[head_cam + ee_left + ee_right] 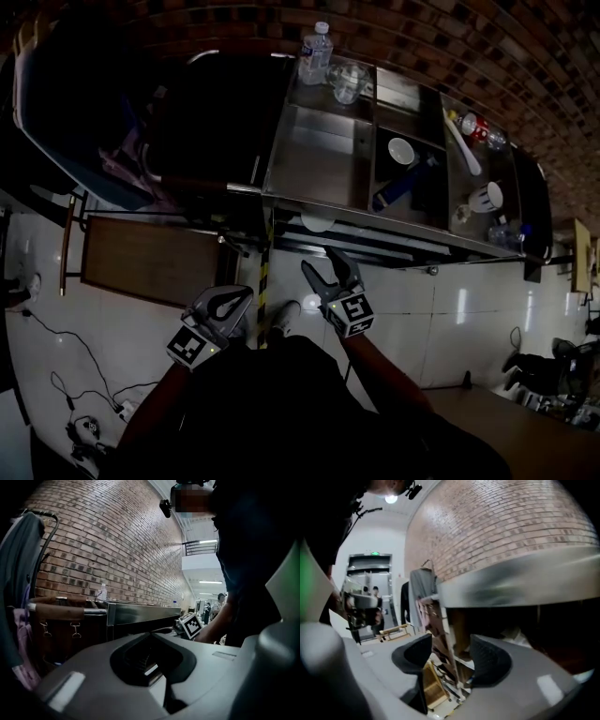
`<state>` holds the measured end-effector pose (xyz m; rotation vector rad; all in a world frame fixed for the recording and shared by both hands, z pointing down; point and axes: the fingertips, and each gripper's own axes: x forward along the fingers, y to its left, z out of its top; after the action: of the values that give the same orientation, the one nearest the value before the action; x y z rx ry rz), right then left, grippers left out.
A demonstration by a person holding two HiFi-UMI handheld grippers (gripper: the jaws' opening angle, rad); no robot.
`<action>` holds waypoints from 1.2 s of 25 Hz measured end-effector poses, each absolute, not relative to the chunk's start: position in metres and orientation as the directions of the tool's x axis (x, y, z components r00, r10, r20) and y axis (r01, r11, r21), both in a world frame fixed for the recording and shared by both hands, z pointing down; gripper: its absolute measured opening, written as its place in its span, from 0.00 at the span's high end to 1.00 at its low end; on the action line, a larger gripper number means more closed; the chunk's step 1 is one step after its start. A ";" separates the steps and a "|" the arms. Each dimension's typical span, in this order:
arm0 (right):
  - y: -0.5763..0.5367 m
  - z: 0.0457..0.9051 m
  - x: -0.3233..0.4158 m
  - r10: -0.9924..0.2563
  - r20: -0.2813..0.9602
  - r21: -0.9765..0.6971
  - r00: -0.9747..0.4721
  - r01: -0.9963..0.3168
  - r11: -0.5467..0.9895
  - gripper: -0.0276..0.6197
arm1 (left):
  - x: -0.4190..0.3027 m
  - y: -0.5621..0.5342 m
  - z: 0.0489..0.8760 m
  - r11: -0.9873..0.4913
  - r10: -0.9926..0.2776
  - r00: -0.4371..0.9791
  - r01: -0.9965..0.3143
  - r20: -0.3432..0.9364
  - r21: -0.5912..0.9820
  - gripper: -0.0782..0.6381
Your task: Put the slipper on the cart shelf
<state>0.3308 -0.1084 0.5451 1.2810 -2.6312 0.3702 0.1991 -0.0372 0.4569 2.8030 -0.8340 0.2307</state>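
Slipper [317,222]: a pale, rounded shape lying on the cart shelf [394,249], just ahead of the R gripper [317,259] and under the steel top. It's too dim to make out more. R gripper is hanging w/ jaws spread, nothing btwn them. L gripper [232,302] is hovering beside it, jaws pressed together, empty. Beyond the R gripper, on the cart top, a water bottle [317,52] and a clear jug [348,82] are standing side by side. The dark bin ahead-right is holding a white bowl [401,150] and a blue item [394,192]. The next bin right is holding a white ladle [466,150] and a white cup [487,197].
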 end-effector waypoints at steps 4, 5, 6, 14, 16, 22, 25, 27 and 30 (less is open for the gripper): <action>-0.089 0.503 0.292 -0.684 0.208 -0.122 -0.699 -0.713 0.691 0.58 | 0.187 -0.026 0.445 -0.817 -0.535 0.826 -0.560 0.180 0.139 0.89; -0.083 0.492 0.286 -0.674 0.196 -0.111 -0.712 -0.699 0.706 0.59 | 0.185 -0.023 0.443 -0.817 -0.536 0.826 -0.560 0.176 0.137 0.89; -0.078 0.482 0.280 -0.666 0.186 -0.099 -0.722 -0.688 0.719 0.59 | 0.184 -0.021 0.441 -0.817 -0.537 0.826 -0.560 0.171 0.137 0.89; -0.055 0.445 0.255 -0.623 0.161 -0.072 -0.766 -0.638 0.766 0.79 | 0.173 -0.014 0.434 -0.815 -0.541 0.827 -0.561 0.154 0.144 0.89; -0.051 0.443 0.255 -0.614 0.155 -0.081 -0.774 -0.630 0.773 0.88 | 0.173 -0.015 0.433 -0.812 -0.543 0.824 -0.564 0.163 0.146 0.89; -0.042 0.444 0.245 -0.573 0.140 -0.127 -0.807 -0.589 0.798 0.96 | 0.171 -0.016 0.433 -0.803 -0.557 0.812 -0.580 0.173 0.137 0.89; -0.034 0.445 0.231 -0.549 0.137 -0.137 -0.824 -0.565 0.814 0.96 | 0.165 -0.017 0.433 -0.803 -0.558 0.811 -0.581 0.176 0.131 0.89; -0.029 0.445 0.217 -0.530 0.141 -0.139 -0.836 -0.547 0.826 0.96 | 0.158 -0.017 0.431 -0.807 -0.554 0.814 -0.576 0.172 0.129 0.89; -0.023 0.443 0.190 -0.507 0.137 -0.141 -0.851 -0.523 0.841 0.96 | 0.138 -0.016 0.431 -0.814 -0.545 0.821 -0.567 0.169 0.128 0.89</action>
<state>0.1896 -0.0228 0.4433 0.8197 -2.9235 0.2653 0.1382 -0.0159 0.4308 2.8307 -0.8717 0.1859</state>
